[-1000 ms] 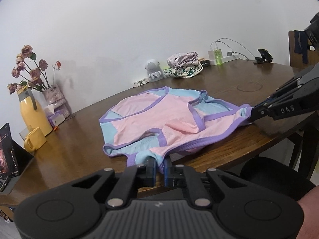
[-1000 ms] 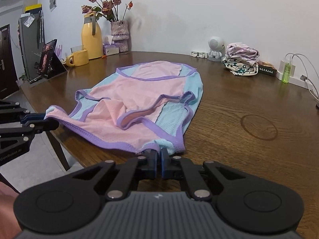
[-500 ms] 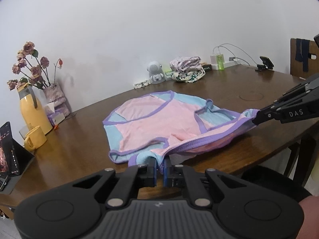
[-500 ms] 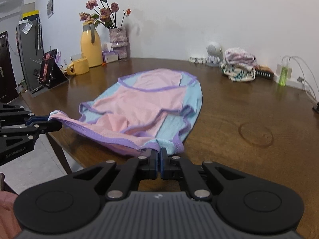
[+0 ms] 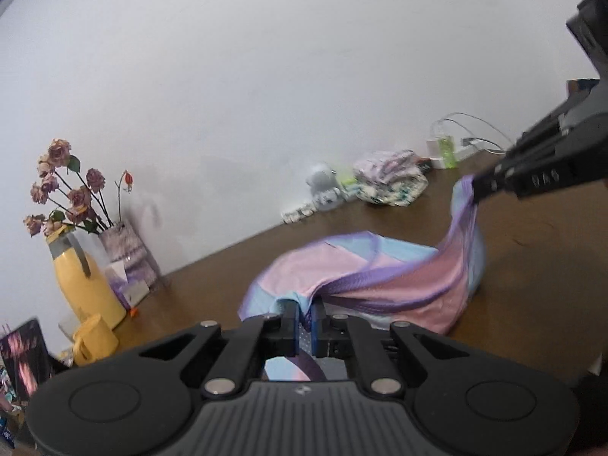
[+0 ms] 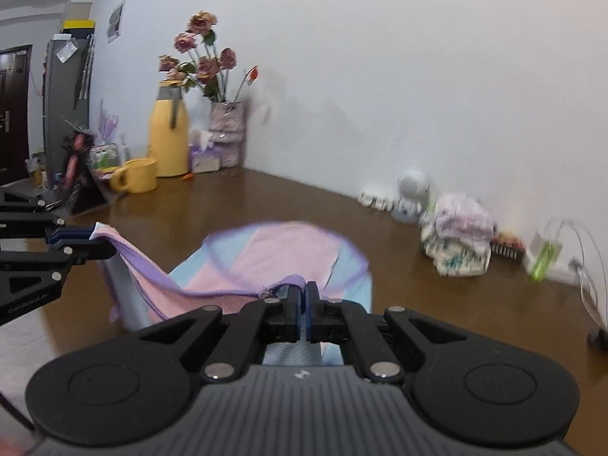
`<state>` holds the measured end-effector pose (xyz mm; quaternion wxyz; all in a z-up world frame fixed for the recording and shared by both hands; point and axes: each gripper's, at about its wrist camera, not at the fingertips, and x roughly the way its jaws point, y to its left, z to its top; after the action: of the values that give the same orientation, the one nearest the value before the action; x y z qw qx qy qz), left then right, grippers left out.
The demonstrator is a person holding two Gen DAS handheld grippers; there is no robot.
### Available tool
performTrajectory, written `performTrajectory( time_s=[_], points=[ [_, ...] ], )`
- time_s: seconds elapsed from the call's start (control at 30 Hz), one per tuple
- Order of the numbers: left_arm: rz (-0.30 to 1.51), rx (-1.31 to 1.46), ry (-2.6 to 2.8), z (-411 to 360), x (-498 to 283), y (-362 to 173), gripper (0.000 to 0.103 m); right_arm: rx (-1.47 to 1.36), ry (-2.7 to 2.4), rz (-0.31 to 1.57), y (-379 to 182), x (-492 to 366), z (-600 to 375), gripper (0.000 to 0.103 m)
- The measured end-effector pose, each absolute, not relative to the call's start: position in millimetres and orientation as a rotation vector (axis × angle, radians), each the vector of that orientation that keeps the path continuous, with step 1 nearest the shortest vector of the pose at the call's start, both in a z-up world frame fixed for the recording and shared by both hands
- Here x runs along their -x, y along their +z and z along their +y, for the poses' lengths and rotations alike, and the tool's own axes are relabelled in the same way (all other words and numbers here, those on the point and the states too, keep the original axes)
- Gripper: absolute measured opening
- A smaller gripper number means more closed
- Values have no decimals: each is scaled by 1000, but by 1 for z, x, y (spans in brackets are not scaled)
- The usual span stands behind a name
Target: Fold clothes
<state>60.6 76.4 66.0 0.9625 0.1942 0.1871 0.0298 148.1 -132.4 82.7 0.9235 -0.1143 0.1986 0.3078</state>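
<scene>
Brown wooden table (image 6: pixel 437 304) along a white wall. Pink, light-blue and purple-trimmed garment (image 5: pixel 342 269) lies partly on the table, near edge lifted off the table and stretched between both grippers. Left hand-held gripper (image 5: pixel 303 321) clamped on one purple-trimmed corner; right hand-held gripper (image 6: pixel 305 309) clamped on the other corner, jaws narrow with cloth pinched between. Yellow thermos jug (image 6: pixel 169 133) at far left of the table, lid on. Patterned vase (image 6: pixel 227 133) beside it, holding pink roses (image 6: pixel 201 57). Stack of folded clothes (image 6: pixel 458 241) by the wall. Yellow mug (image 6: pixel 138 174), contents not visible. Small white robot figure (image 6: pixel 412 195) near the folded stack.
</scene>
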Motion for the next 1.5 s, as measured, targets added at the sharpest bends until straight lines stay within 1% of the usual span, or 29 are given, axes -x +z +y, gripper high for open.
performTrajectory(
  time_s=[0.07, 0.23, 0.4, 0.53, 0.63, 0.77, 0.87, 0.93, 0.97, 1.0, 1.03, 1.07, 1.1, 1.17, 1.3, 1.37, 1.4, 1.43, 1.5],
  points=[
    [404, -382, 65, 89, -98, 72, 4, 233, 634, 439, 91, -185, -117, 1],
    [512, -336, 48, 117, -202, 74, 4, 203, 617, 578, 91, -300, -68, 1],
    [600, -293, 58, 150, -297, 63, 4, 198, 599, 681, 57, -395, -31, 1],
    [723, -202, 23, 181, -361, 41, 5, 198, 575, 770, 9, -450, -19, 1],
    [776, -140, 10, 201, -387, 22, 5, 176, 574, 808, -14, -474, -13, 2],
    [794, -85, -24, 219, -399, 6, 6, 170, 569, 821, -27, -490, -7, 2],
    [820, -69, -57, 226, -407, 0, 12, 174, 561, 826, -35, -494, -4, 2],
    [819, -57, -53, 228, -411, -3, 14, 168, 551, 830, -40, -496, -3, 2],
    [818, -48, -52, 230, -413, -3, 20, 160, 545, 833, -42, -497, -3, 2],
    [817, -36, -52, 232, -415, -4, 33, 130, 546, 832, -42, -498, -6, 4],
    [812, -23, -53, 234, -416, -4, 42, 99, 548, 831, -42, -500, -10, 6],
    [807, -8, -55, 236, -417, -4, 58, 67, 550, 830, -41, -501, -14, 11],
    [794, -1, -56, 237, -416, -2, 65, 36, 551, 828, -41, -502, -18, 25],
    [762, 3, -54, 240, -409, 4, 68, -41, 568, 807, -34, -502, -30, 40],
    [683, -34, -72, 238, -380, 23, 74, -121, 637, 721, -10, -479, -63, 40],
    [651, -75, -107, 229, -361, 30, 73, -113, 675, 720, -5, -468, -78, 40],
    [636, -110, -122, 221, -351, 31, 70, -97, 692, 723, -4, -462, -84, 40],
    [622, -148, -135, 213, -340, 31, 65, -82, 705, 729, -5, -458, -87, 40],
    [635, -209, -165, 199, -332, 24, 37, -53, 730, 758, -11, -446, -96, 40]
  ],
)
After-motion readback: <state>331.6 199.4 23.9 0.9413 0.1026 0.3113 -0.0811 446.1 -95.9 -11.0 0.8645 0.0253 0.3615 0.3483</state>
